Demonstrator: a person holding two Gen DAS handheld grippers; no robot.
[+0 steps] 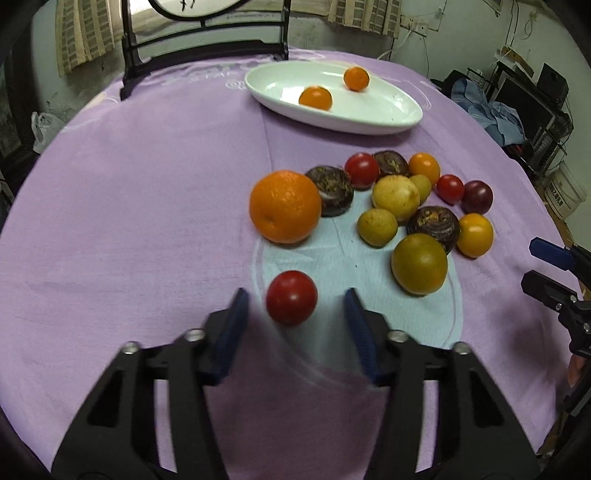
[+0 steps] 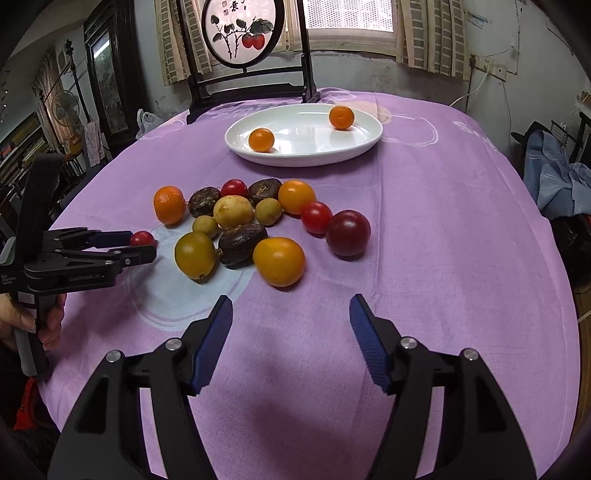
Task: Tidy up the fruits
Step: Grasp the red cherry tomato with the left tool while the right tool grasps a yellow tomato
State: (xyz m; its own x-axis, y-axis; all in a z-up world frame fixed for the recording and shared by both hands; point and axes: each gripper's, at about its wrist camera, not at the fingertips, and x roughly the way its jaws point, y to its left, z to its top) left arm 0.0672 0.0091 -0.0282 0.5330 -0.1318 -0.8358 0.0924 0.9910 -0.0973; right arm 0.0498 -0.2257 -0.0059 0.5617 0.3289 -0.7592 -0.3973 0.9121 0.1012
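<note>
A small red tomato [image 1: 291, 297] lies on the purple cloth between the fingers of my left gripper [image 1: 295, 295], with a gap on each side, so the jaws stand open around it. The right wrist view shows the same tomato [image 2: 142, 238] at the left gripper [image 2: 142, 243]. My right gripper [image 2: 291, 306] is open over bare cloth, short of a yellow-orange fruit [image 2: 279, 261]. Several mixed fruits lie in a pile, including a big orange [image 1: 284, 206]. Farther back a white oval dish [image 2: 303, 160] holds two small orange fruits [image 2: 261, 139].
A round painted screen on a dark stand [image 2: 243, 33] sits at the table's far edge. A hand [image 2: 22, 321] holds the left gripper's handle. Clothes [image 2: 554, 177] are heaped off the table's right side. The right gripper [image 1: 529, 263] shows at the right edge.
</note>
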